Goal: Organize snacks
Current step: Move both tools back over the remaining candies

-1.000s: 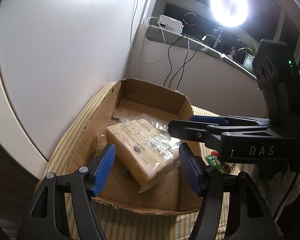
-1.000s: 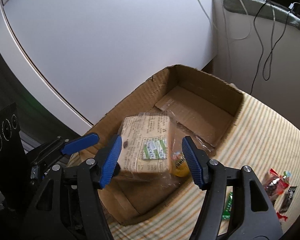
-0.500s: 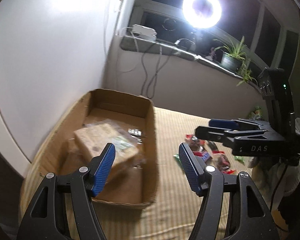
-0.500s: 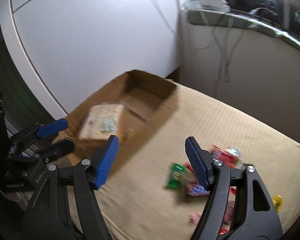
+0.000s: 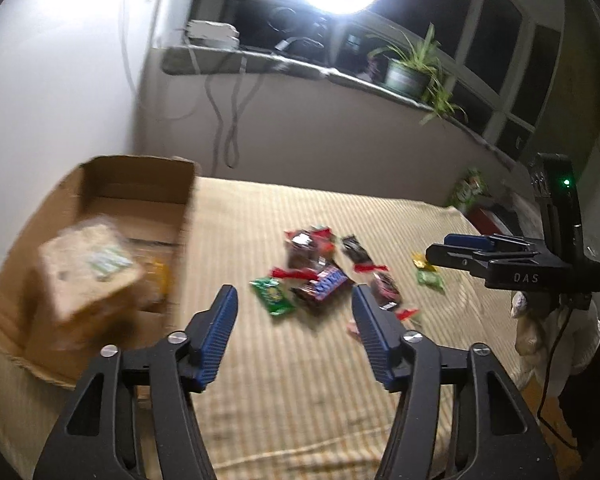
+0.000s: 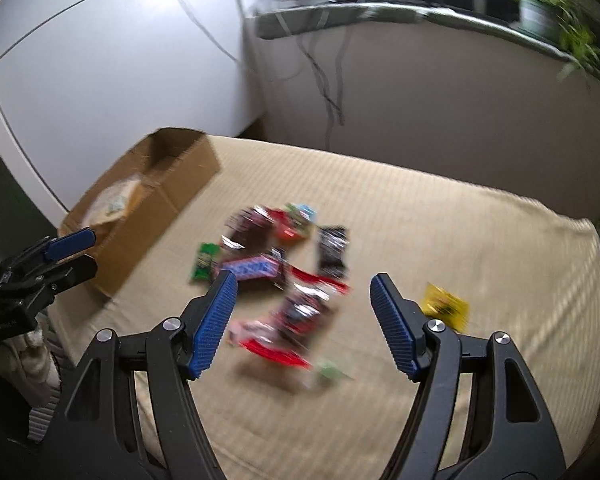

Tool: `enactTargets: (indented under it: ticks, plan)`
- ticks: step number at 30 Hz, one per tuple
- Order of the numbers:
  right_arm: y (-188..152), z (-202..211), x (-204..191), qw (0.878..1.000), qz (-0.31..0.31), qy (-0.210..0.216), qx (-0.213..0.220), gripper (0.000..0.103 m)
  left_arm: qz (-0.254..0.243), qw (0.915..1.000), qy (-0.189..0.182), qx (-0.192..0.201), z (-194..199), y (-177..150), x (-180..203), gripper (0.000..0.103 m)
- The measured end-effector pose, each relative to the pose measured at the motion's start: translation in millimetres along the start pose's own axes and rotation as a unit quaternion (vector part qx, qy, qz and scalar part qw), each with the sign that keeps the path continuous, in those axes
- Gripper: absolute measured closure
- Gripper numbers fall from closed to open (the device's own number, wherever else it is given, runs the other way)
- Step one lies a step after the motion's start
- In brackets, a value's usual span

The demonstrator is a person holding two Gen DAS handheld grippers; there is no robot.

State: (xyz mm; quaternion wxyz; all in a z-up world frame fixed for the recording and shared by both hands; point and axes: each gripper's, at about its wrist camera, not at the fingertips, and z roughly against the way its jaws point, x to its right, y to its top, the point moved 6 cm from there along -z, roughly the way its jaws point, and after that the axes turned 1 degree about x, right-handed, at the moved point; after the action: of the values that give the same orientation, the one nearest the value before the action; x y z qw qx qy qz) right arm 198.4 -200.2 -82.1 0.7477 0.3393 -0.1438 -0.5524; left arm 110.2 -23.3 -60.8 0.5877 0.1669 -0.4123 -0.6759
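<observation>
Striped beige cloth covers the surface (image 5: 308, 392) below a windowsill. Left of the left gripper (image 5: 294, 330) sits a cardboard box (image 5: 140, 196) holding a wrapped block of crackers (image 5: 88, 276). Its jaws are closing with nothing between them; the snack packets (image 5: 320, 276) lie just beyond. The right gripper (image 6: 302, 320) hangs released over the same packets, a yellow packet (image 6: 446, 306) beside its right jaw.

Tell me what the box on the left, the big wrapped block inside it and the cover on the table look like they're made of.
Box: plain brown cardboard, matte, with rough torn edges. Wrapped block: tan contents in what looks like clear glossy plastic film with a printed label; blur leaves the contents open. Table cover: beige cloth, matte, with fine ribbed stripes, probably woven or corduroy-like fabric.
</observation>
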Motion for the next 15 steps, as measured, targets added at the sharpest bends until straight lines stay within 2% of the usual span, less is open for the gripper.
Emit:
enactTargets:
  ticks: [4,9,15]
  plan:
    - [-13.1,1.2,25.9,1.000,-0.026,-0.008,-0.012,0.031,-0.012,0.9996,-0.020,-0.018,-13.0,-4.9,19.7,0.054]
    - [-26.6,-0.2,46.2,0.999,-0.031,-0.031,-0.021,0.032,-0.024,0.9983,-0.038,-0.037,-30.2,-5.7,42.6,0.054]
    - [-44.2,-9.9,53.9,0.998,-0.021,-0.036,-0.044,0.050,-0.039,0.9962,-0.052,-0.058,-53.9,-6.0,64.0,0.054]
